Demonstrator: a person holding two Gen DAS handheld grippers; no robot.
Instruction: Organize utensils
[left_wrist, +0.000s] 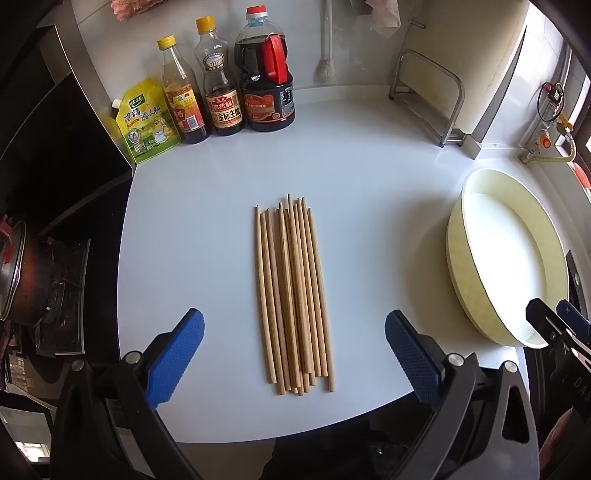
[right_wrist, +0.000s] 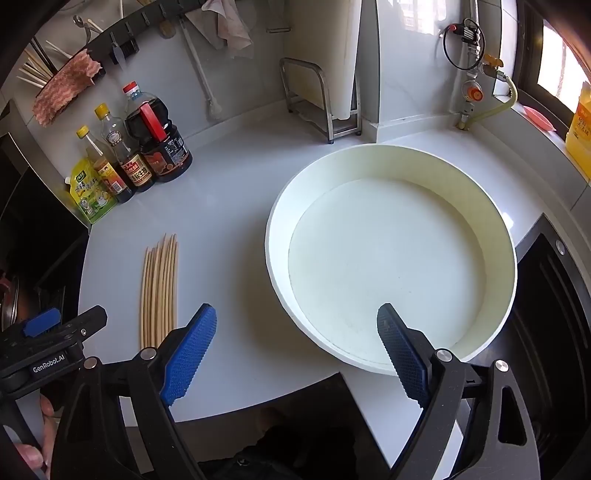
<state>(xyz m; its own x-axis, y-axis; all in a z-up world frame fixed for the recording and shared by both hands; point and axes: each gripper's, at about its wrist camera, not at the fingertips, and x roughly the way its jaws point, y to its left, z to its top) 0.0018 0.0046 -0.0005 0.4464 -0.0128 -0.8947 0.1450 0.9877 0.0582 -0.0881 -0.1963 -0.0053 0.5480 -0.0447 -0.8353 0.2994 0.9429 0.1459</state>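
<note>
Wooden chopsticks (left_wrist: 293, 295) lie bundled on the white counter (left_wrist: 203, 240) left of the empty dish (right_wrist: 391, 254); left gripper (left_wrist: 294, 356) and right gripper (right_wrist: 296, 350) both spread wide, holding nothing.

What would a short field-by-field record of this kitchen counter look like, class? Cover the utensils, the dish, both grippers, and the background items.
utensils: wooden chopsticks, a loose bundle lying flat on the white counter
dish: round cream tray, nothing in it, to the right of the chopsticks
left gripper: open, above the chopsticks' near ends, not touching
right gripper: open, over the tray's near rim
background: four condiment containers by the wall; metal rack
</note>
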